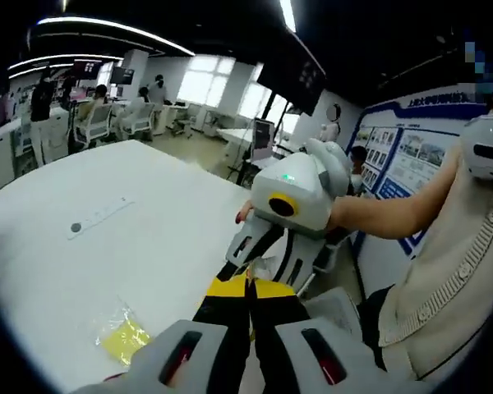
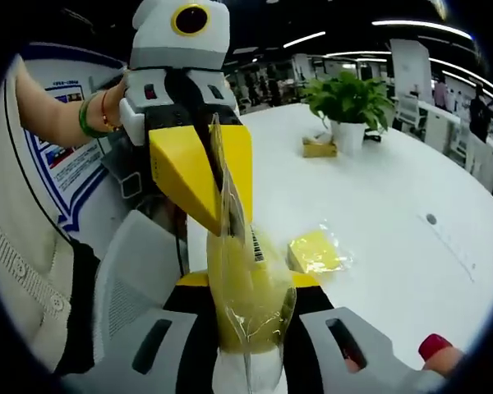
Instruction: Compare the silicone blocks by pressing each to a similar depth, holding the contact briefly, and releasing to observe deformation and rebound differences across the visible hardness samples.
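While both grippers' jaws pinch one bagged yellow block (image 2: pixel 248 291), another bagged block (image 2: pixel 316 250) lies beyond the right gripper (image 2: pixel 248 287), beside the left gripper (image 1: pixel 248 289).

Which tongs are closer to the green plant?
Probably the left. The left tongs pinch the top of the bag, out toward the plant. The right tongs grip the bag lower, farther back from it.

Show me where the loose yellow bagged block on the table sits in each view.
Left gripper view: the loose bagged block is at lower left, on the white table.
Right gripper view: it is right of centre, beyond the held bag.
Shared landmark: the dark round spot on the table.
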